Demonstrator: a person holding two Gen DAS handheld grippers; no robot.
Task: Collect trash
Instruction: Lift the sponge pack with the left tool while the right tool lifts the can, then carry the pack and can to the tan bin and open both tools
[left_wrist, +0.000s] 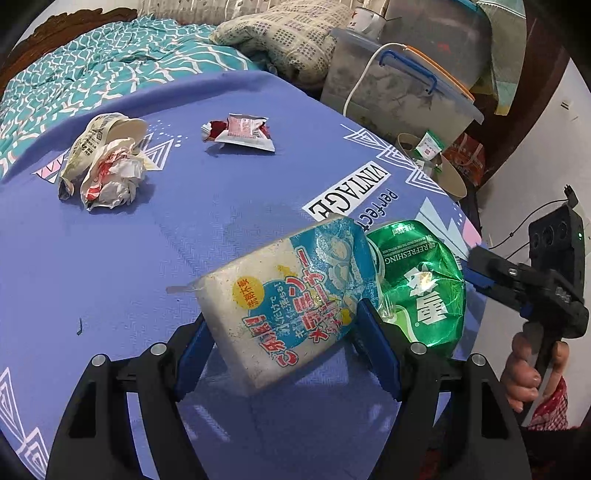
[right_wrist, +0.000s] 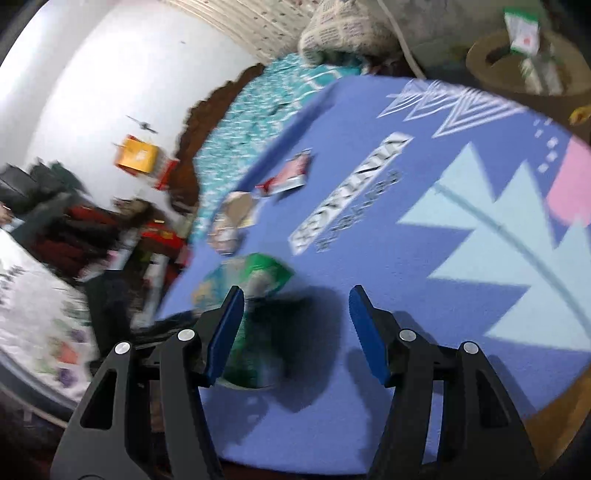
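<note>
Between left tongs (left_wrist: 284, 332): white packet (left_wrist: 288, 302), gripped; right tongs (right_wrist: 295, 332) open, green wrapper (right_wrist: 258, 280) seemingly beside.

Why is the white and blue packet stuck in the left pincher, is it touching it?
Touching. The left wrist view shows the left gripper with both blue fingers pressed against the white and blue packet.

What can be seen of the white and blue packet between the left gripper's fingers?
The white and blue packet is a bulging, soft-looking plastic pack, grubby white with a blue panel, red and blue printed characters and a yellow circle. It sits tilted between the left gripper fingers, whose blue pads press its sides. Its far corner overlaps a crumpled green wrapper.
</note>
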